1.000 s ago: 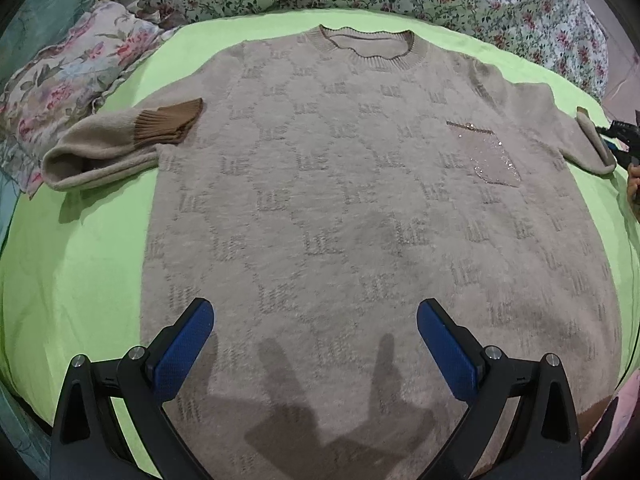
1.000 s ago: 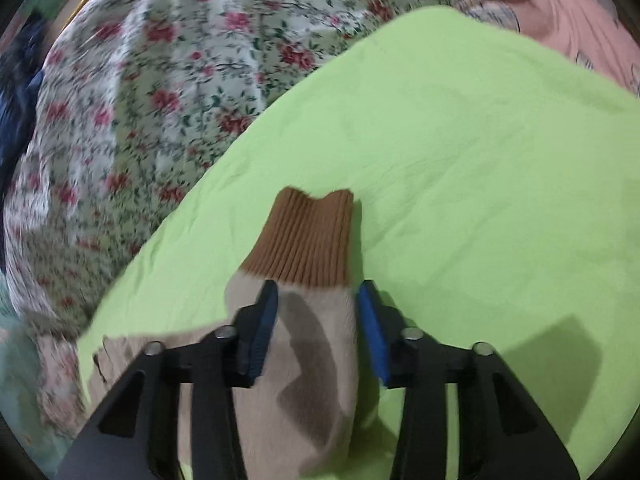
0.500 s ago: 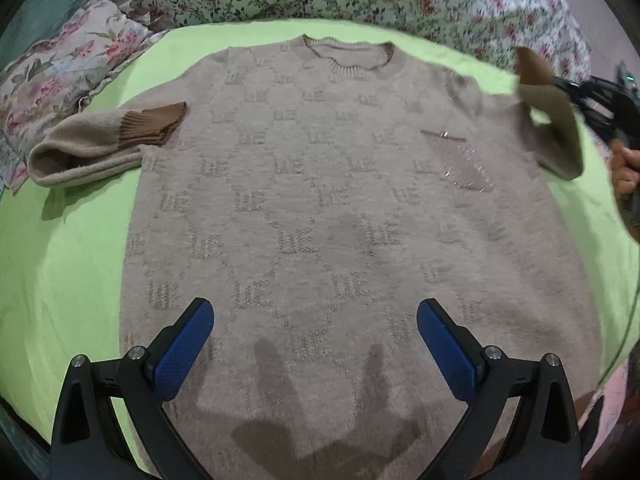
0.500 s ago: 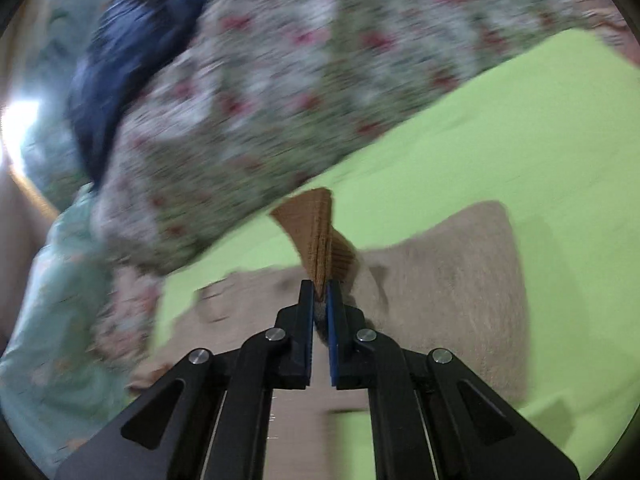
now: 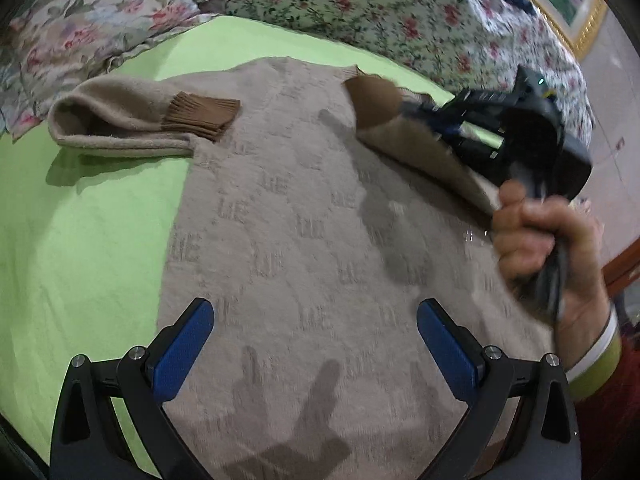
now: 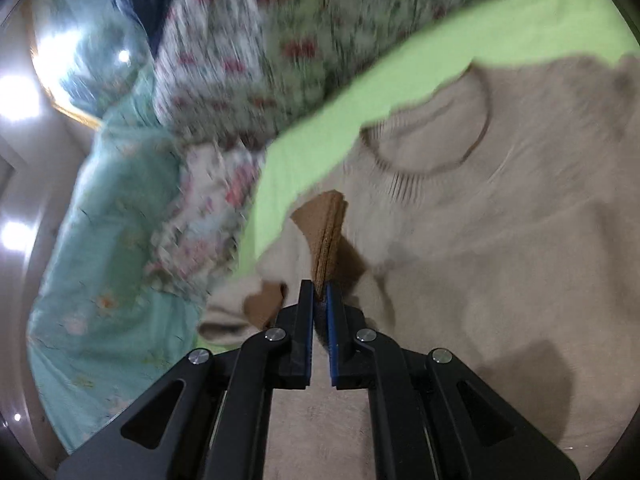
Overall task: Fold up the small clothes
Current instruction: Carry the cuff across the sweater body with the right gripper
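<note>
A beige knitted sweater with a woven letter pattern (image 5: 320, 240) lies spread flat across a lime-green bed sheet (image 5: 80, 248), its round ribbed collar (image 6: 424, 136) toward the far edge, where a rose-print floral quilt (image 5: 380, 8) is heaped. The right gripper (image 6: 320, 300) has its blue-padded jaws pressed nearly together on the brown ribbed cuff (image 6: 330, 236) of one sleeve, holding that sleeve lifted above the sweater's chest; the person's right hand (image 5: 540, 240) grips the tool's handle at the right side of the bed. The sweater's other sleeve (image 5: 132, 120) is doubled back at the left edge of the garment, its brown cuff (image 5: 200, 114) resting on the shoulder area. The left gripper (image 5: 316, 344) hangs above the lower part of the sweater with its jaws spread wide and nothing between them. A floral pillow (image 5: 88, 36) lies at the sheet's far left corner. The right wrist view is blurred.
</note>
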Available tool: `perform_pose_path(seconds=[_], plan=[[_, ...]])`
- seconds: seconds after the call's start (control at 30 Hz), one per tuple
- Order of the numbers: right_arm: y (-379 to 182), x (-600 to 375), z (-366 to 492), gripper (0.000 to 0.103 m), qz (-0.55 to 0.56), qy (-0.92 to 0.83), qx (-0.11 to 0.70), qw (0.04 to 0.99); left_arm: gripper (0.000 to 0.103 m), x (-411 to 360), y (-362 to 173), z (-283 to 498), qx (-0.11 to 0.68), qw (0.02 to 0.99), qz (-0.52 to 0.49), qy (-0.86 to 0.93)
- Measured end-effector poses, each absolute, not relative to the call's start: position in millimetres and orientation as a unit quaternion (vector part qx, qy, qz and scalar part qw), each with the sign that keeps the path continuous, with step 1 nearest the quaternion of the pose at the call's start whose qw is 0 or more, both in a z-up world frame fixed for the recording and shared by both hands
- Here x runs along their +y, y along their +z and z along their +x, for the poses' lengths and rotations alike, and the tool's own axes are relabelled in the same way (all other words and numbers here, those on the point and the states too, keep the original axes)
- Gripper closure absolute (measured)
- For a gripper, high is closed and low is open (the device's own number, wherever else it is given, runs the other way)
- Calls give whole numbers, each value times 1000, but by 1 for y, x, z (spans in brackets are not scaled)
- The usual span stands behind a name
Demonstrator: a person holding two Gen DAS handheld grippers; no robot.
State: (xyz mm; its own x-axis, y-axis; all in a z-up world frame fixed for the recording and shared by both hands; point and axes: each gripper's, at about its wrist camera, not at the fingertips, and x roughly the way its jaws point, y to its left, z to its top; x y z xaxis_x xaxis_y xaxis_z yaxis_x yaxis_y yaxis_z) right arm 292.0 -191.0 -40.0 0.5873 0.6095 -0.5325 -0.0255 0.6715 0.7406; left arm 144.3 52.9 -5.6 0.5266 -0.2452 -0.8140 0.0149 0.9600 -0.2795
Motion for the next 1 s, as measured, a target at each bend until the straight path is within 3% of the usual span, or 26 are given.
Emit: perform_pose_path(seconds=[0.13, 0.27, 0.5, 0.6, 0.63, 0.67, 0.7, 0.73, 0.9, 1.0], plan=[[-50, -174, 293, 88, 334, 193, 438, 811, 1, 53, -3, 169, 471, 869, -123, -82], [-30, -186, 263, 86, 325, 197, 406, 831, 1, 45, -6, 208, 469, 866, -134, -111], [-4, -246, 172, 64, 335, 140, 358, 861, 3, 19, -53, 289, 522, 828, -153, -139], [-9, -266, 138, 62, 338, 107, 357, 864, 7, 16, -54, 299, 495, 843, -159, -137], [-11, -274, 127, 62, 337, 92, 357, 866, 22, 15, -52, 301, 485, 847, -165, -145], [-13, -281, 117, 62, 339, 77, 357, 867, 50, 12, -49, 304, 480, 848, -167, -152], [-14, -289, 110, 62, 343, 63, 355, 867, 67, 8, -48, 307, 478, 848, -163, -161], [-16, -295, 106, 62, 349, 55, 352, 866, 97, 6, -47, 308, 480, 847, -157, -165], [-17, -325, 97, 62, 358, 14, 344, 868, 96, 29, -11, 294, 408, 893, -131, -138], [-19, -341, 101, 61, 345, -10, 345, 873, 96, 58, -19, 300, 415, 895, -136, -89]])
